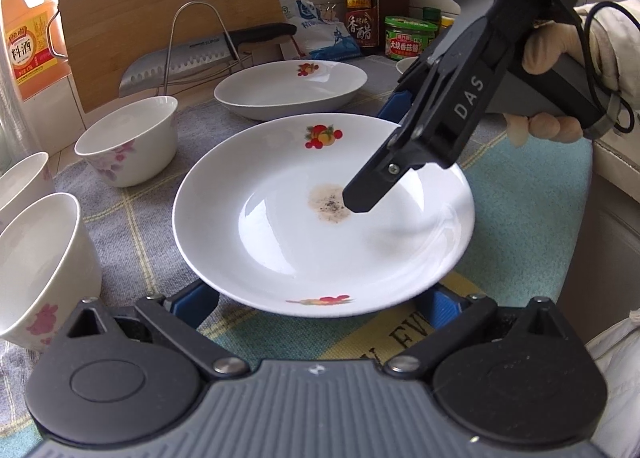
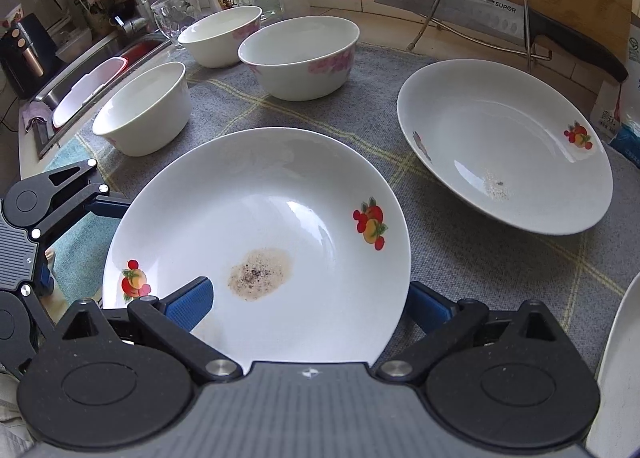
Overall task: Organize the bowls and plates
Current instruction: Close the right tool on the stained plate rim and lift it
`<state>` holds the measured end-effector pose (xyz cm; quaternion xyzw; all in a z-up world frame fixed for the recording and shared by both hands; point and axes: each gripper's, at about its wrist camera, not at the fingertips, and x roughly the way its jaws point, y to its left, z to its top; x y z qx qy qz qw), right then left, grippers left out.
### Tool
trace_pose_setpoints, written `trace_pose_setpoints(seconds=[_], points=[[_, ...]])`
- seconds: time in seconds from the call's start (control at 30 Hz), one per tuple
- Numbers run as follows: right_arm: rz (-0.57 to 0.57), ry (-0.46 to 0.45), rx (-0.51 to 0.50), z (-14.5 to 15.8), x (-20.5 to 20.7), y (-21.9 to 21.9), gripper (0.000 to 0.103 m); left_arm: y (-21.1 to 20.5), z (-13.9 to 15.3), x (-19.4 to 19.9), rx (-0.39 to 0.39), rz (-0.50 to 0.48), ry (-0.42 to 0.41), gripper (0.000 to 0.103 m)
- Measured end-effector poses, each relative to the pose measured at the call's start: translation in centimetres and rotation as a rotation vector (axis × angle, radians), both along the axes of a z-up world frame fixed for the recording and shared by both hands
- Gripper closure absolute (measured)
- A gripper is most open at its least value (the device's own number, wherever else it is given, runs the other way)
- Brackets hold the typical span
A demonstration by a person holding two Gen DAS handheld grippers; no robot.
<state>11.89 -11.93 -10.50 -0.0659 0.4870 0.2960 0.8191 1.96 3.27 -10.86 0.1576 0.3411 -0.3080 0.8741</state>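
A white fruit-print plate (image 1: 280,226) (image 2: 256,194) with a brown stain in its middle sits nearest on the grey cloth. My left gripper (image 1: 316,304) is open, its blue pads (image 1: 192,302) under the plate's near rim. My right gripper (image 2: 308,306) (image 1: 376,150) is open and straddles the plate's right rim, one finger over the dish and one outside it. A second matching plate (image 1: 288,90) (image 2: 504,146) lies behind. Three white bowls with pink flowers (image 2: 298,54) (image 2: 220,34) (image 2: 144,106) stand to the left.
A cleaver (image 2: 460,2) rests on a wire rack against a wooden board (image 1: 160,6). Sauce bottles (image 1: 362,2) and a jar (image 1: 404,38) stand at the back. A sink (image 2: 92,78), glass (image 2: 176,14) and another white dish edge (image 2: 616,358) border the cloth.
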Motion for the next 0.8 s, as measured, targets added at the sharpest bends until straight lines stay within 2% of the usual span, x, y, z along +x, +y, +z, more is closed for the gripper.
trace_pose_setpoints(seconds=[0.43,0.8], points=[[0.030,0.126,0.053,0.0,3.7,0.0,0.000,0.5,0.0,0.9,-0.002,-0.059,0.024,0.001],[0.034,0.202,0.082,0.2,5.0,0.3,0.000,0.6,0.0,1.6,0.004,-0.097,0.048,0.000]])
